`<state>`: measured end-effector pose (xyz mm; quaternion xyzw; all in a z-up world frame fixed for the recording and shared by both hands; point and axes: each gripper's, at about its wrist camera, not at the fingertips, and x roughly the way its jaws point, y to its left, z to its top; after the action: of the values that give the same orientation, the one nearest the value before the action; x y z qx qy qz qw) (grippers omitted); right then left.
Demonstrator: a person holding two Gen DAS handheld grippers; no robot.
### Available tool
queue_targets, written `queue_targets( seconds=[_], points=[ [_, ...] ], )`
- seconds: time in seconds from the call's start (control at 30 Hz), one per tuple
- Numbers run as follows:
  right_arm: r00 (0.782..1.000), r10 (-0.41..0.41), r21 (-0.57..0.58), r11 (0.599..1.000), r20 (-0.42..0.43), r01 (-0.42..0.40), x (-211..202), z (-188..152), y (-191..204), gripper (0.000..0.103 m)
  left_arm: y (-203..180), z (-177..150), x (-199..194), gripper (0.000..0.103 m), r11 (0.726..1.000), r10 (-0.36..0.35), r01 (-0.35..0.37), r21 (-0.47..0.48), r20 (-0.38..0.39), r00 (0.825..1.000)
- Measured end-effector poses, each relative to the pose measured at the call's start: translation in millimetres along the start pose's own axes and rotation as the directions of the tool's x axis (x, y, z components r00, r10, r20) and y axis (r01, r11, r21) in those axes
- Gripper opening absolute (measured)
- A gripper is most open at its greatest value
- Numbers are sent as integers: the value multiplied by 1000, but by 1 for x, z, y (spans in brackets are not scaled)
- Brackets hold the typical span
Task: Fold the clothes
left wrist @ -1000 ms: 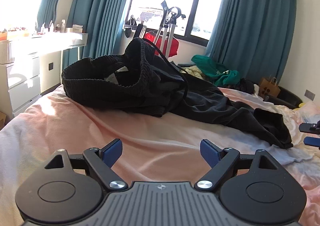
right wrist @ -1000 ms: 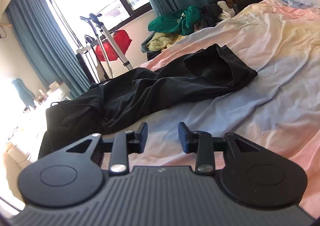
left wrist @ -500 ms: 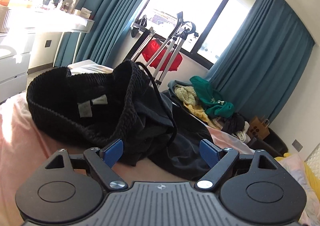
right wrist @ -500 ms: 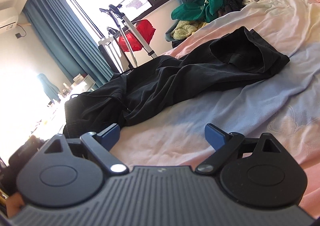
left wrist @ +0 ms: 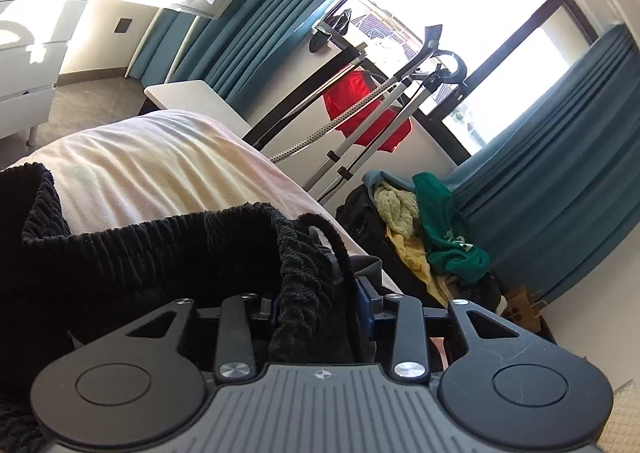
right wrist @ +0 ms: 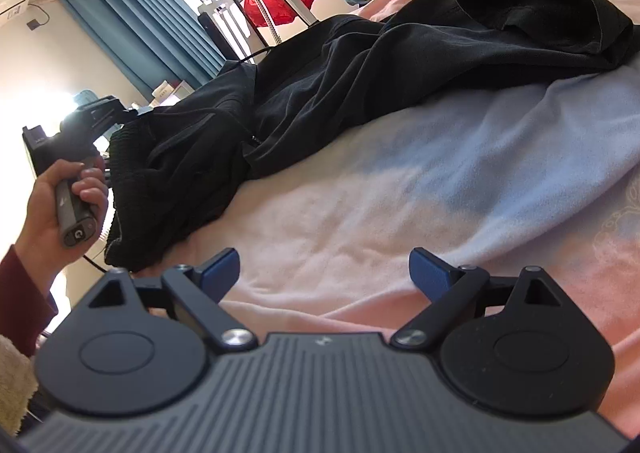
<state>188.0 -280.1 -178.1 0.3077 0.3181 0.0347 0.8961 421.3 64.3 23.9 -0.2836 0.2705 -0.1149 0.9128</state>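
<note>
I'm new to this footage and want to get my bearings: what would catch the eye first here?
First, the black trousers, sprawled in a rumpled length across the pink and blue bedsheet. Their ribbed waistband is pinched in the left tool, whose jaws have just been closing on it, while the right tool hangs open over bare sheet. Beyond the bed, a red garment on a stand glows against the bright window.
</note>
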Motion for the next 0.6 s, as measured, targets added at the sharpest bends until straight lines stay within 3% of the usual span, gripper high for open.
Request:
queue_targets(
  seconds=[0.07, 0.17, 0.27, 0.4, 0.47, 0.6],
  points=[
    [999, -49, -48, 998, 6, 49, 5, -1, 3, 93, -5, 3, -5, 12, 999, -29, 29, 25, 19, 999],
    [997, -57, -97, 993, 48, 62, 0, -3, 10, 93, -35, -4, -45, 11, 977, -92, 85, 196, 28, 995],
    [994, -47, -114, 992, 95, 58, -12, -1, 13, 93, -51, -17, -107, 10, 936, -162, 150, 317, 13, 987],
    [989, -42, -89, 995, 143, 55, -28, 2, 13, 93, -25, -39, -202, 10, 908, -234, 219, 358, -2, 972],
    [986, -37, -70, 996, 165, 49, -38, 4, 13, 93, 7, -54, -246, 10, 918, -228, 215, 333, -1, 974],
    [978, -19, -50, 998, 206, 30, -64, 4, 16, 93, 100, -90, -307, 12, 978, -139, 144, 152, -43, 989]
  ],
)
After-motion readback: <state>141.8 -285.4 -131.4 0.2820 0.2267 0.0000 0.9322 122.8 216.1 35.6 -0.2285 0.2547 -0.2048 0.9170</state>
